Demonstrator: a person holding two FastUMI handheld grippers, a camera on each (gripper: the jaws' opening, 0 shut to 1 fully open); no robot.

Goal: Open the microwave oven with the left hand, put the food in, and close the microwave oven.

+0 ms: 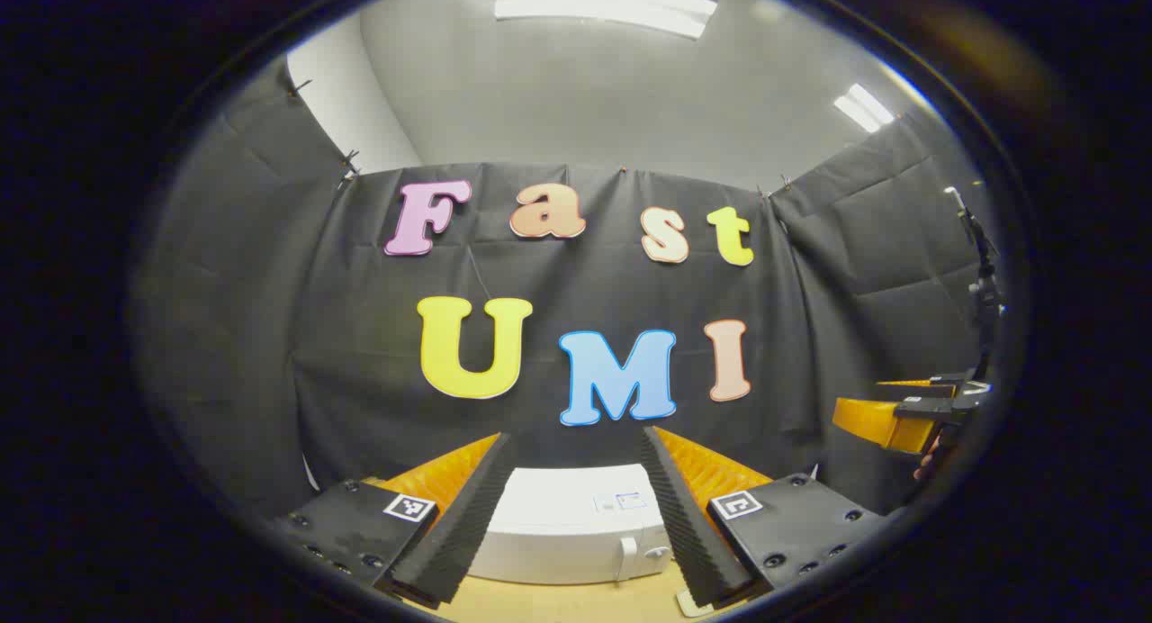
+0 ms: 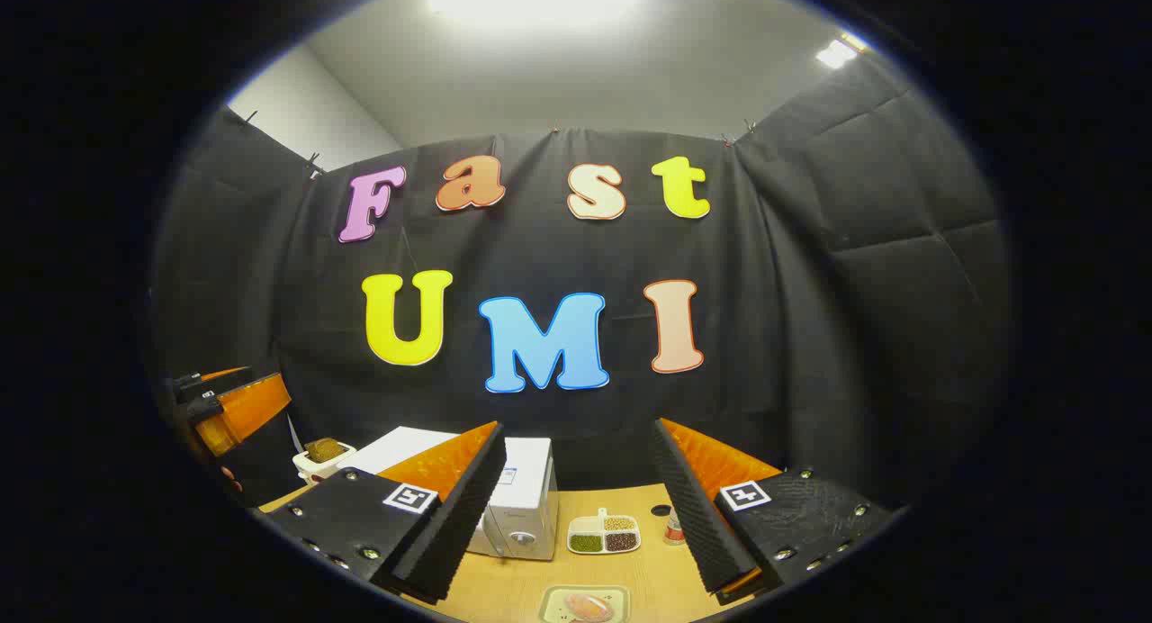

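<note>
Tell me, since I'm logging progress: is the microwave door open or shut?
Shut. The white box-shaped microwave oven shows its front panel flush with the body, and no interior is visible.

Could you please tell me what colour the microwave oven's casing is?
White: the boxy microwave oven shows it best in the right gripper view, on the wooden table.

A staged recording booth set up as a mock kitchen, not a real home. Walled on three sides by quilted black cloth [image 2: 855, 245] pinned up with clips under a plain grey ceiling with fluorescent strip lights [image 1: 605, 4]. Furnished with a light wooden table [image 2: 504, 587] carrying a white boxy microwave oven [image 2: 522, 501], a white divided dish of beans and grains [image 2: 604, 533] and a tray of food [image 2: 583, 604].
</note>
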